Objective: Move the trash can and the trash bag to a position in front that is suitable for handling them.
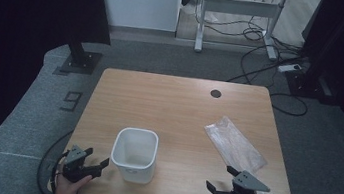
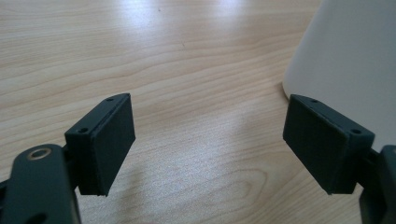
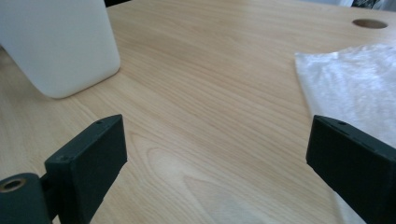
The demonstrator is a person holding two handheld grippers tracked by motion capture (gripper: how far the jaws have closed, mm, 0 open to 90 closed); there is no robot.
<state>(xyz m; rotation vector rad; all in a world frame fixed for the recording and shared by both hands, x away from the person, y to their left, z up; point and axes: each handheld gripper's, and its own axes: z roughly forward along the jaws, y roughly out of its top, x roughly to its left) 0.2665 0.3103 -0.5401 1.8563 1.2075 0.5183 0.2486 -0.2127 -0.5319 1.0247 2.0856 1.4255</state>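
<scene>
White bin (image 1: 134, 153) stands upright on the near part of the tabletop (image 1: 174, 102), mouth up, nothing visible inside it. I use it as my reference.

Left hand-held gripper (image 1: 84, 164) sits just left of the bin, low over the wood, jaws spread wide with nothing between them. My read: it is parked there ready to steady the bin wall. Right hand-held gripper (image 1: 221, 186) sits well to the right of the bin near the front edge, jaws also wide apart and empty, pointed back toward the middle of the tabletop. A clear plastic bag (image 1: 235, 144) lies flat to the right of the bin and a little beyond it, just past the right gripper. I judge the bag is laid out flat so a jaw can slip under an edge, and the bin is placed close so both hands can reach it.

View differences:
- Left gripper view: bin wall (image 2: 345, 60) rises right beside the right-hand jaw; whether they touch, I cannot tell. Bare wood between the jaws.
- Right gripper view: bag (image 3: 350, 88) has a crinkled, translucent surface and runs under the right-hand jaw's line; bin (image 3: 58, 44) is off to the far left.
- High view: gives the open bin mouth, the cable hole (image 1: 216, 93) at the far edge beyond the bin, and floor cables (image 1: 259, 73).
</scene>
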